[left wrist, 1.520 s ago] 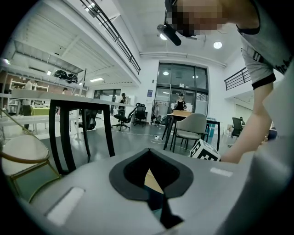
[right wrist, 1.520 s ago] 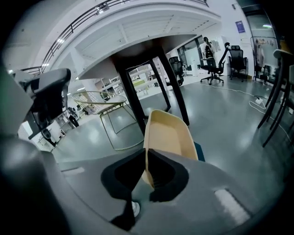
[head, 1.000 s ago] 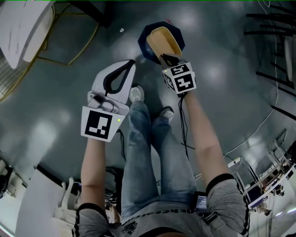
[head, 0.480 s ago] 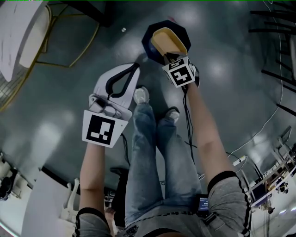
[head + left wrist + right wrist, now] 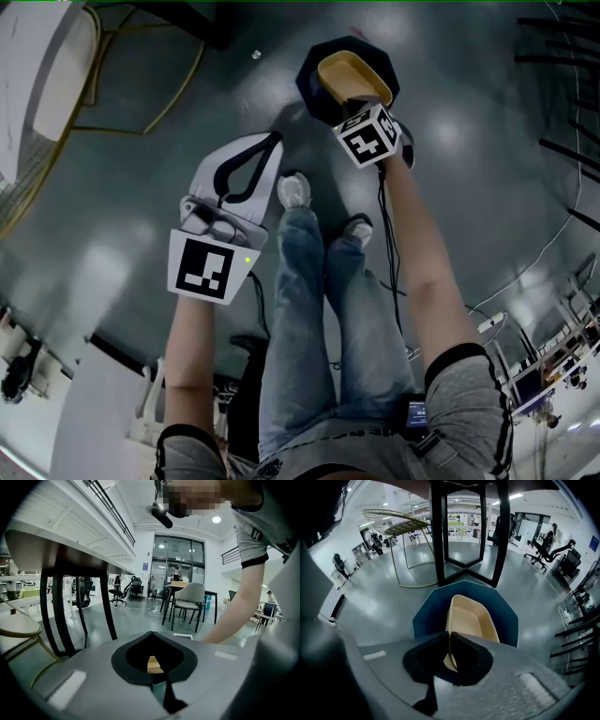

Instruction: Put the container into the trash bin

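Just ahead of the right tongs (image 5: 349,101), a tan plastic container (image 5: 352,71) is hanging over the mouth of a dark blue, eight-sided trash bin (image 5: 315,82) that is standing on the grey floor (image 5: 450,187). The right tongs are pinching the container by its near wall, with one jaw pressing inside the rim and the other outside.

In the right gripper view, the container (image 5: 471,616) is stretching straight away from the tongs (image 5: 450,637). Its long axis is running in line with the jaws and its open side is facing up. On every side of it the bin's blue rim (image 5: 425,617) is showing, so the whole container seems to be lying within the opening and not across an edge. Whether its far end is already touching the inside of the bin is not clear.

Off to the left of the bin, and nearer the person's legs, the left tongs (image 5: 271,141) are pointing at the bare floor with their tips together. The left gripper view shows those tongs (image 5: 151,634) gripping nothing.

The right hand is the only one placed to act. Because the bin is lying directly beyond and beneath the held end, the drop is likely needing little more than parting the jaws, perhaps after lowering slightly.
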`<action>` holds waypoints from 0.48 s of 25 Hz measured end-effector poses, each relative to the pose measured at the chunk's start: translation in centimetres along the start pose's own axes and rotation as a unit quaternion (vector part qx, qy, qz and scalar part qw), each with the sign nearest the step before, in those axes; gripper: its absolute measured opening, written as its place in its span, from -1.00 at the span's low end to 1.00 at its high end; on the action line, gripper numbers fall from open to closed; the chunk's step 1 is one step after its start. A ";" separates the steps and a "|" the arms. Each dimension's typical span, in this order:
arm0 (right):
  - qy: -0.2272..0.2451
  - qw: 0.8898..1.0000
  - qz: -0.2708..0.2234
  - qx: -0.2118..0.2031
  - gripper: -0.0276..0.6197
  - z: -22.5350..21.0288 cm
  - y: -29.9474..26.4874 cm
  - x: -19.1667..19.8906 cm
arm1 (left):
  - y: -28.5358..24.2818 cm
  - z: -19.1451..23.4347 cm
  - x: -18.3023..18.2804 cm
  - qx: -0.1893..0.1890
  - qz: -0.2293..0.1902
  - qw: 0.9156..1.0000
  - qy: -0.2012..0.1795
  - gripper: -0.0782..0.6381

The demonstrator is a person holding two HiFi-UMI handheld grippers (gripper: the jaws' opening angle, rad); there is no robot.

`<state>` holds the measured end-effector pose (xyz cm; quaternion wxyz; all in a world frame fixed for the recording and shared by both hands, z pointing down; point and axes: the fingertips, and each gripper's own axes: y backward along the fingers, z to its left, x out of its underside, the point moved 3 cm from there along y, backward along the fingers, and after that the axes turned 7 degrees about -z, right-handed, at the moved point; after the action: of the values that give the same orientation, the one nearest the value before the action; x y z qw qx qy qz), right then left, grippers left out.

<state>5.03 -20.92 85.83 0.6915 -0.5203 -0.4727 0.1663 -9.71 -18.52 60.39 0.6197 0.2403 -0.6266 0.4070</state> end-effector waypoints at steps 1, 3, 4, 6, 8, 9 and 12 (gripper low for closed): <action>0.002 1.000 -0.003 0.004 -0.83 -0.1 -0.1 0.0 | -0.1 0.1 0.1 -0.001 0.000 1.000 0.000 -0.73; 0.005 1.000 -0.007 0.010 -0.81 -0.3 -0.3 0.0 | -0.2 0.3 0.2 -0.002 -0.001 1.000 0.000 -0.73; 0.004 1.000 -0.007 0.009 -0.79 -0.2 -0.4 0.0 | -0.3 0.3 0.2 -0.002 -0.001 1.000 0.001 -0.73; 0.001 1.000 -0.006 0.004 -0.76 0.1 -0.4 0.1 | -0.3 0.4 0.2 -0.002 -0.002 1.000 0.002 -0.73; -0.001 1.000 -0.006 0.000 -0.74 0.4 -0.4 0.2 | -0.4 0.3 0.2 -0.001 -0.003 1.000 0.003 -0.73; -0.002 1.000 -0.007 -0.001 -0.74 0.5 -0.3 0.3 | -0.5 0.3 0.2 -0.001 -0.003 1.000 0.003 -0.73; -0.011 1.000 -0.012 -0.004 -0.74 0.6 -0.2 0.4 | -0.8 0.3 0.2 0.001 -0.002 1.000 0.004 -0.73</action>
<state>4.68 -20.35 86.20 0.6861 -0.5157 -0.4869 0.1619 -9.26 -19.12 60.76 0.6226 0.2404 -0.6236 0.4070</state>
